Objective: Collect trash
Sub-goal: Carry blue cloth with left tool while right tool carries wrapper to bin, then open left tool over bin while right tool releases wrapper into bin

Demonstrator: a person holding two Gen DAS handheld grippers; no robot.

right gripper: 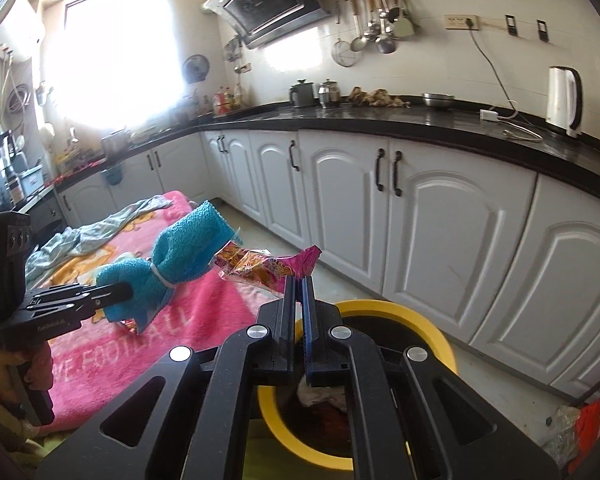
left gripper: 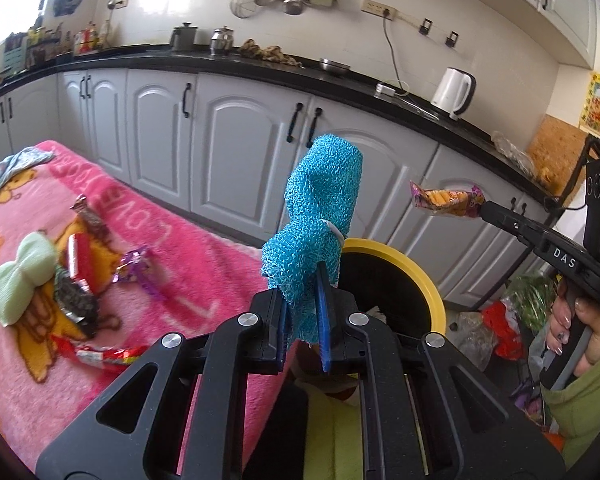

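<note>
- left claw clamps a blue cloth bundle; the yellow-rimmed bin sits just ahead, below.
- right claw pinches a snack wrapper above the bin's near rim, nearer.

walls: white tile | cabinets: white | countertop: black | window: glaring daylight

A pink blanket covers the table, with a green bow at nine o'clock, snack wrappers strewn beside it toward the centre, and a grey cloth at ten o'clock.
</note>
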